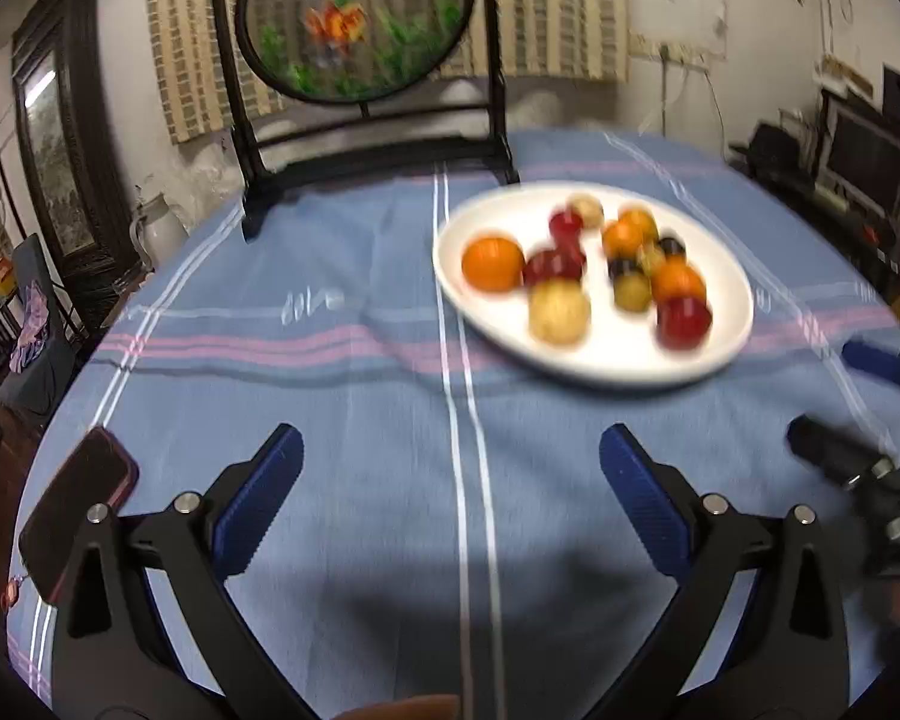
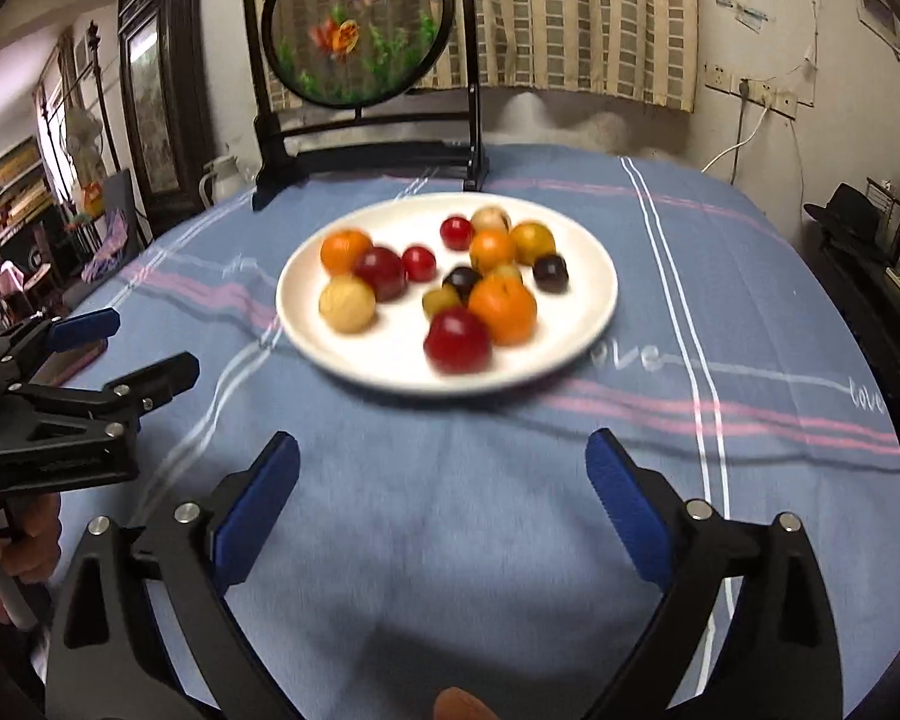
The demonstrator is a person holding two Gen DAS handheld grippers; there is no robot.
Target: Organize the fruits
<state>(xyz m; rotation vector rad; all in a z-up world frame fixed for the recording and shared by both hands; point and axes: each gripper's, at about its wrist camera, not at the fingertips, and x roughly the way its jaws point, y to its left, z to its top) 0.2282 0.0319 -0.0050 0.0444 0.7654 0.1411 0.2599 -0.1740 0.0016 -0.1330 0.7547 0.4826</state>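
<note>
A white plate [image 1: 594, 360] [image 2: 342, 360] sits on the blue striped tablecloth and holds several small fruits: oranges [image 1: 492, 264] [image 2: 503, 301], red ones [image 1: 683, 321] [image 2: 456, 341], yellow ones [image 1: 559, 311] [image 2: 347, 303] and dark plums [image 2: 549, 273]. My left gripper [image 1: 450, 450] is open and empty, above the cloth short of the plate and left of it. My right gripper [image 2: 443, 450] is open and empty, above the cloth in front of the plate. The left gripper also shows at the left of the right wrist view [image 2: 138, 348].
A dark framed round goldfish screen [image 1: 354, 18] [image 2: 360, 24] stands at the table's far edge behind the plate. A phone in a red case [image 1: 78, 504] lies near the table's left edge. The right gripper's fingers [image 1: 870, 360] show at the right edge.
</note>
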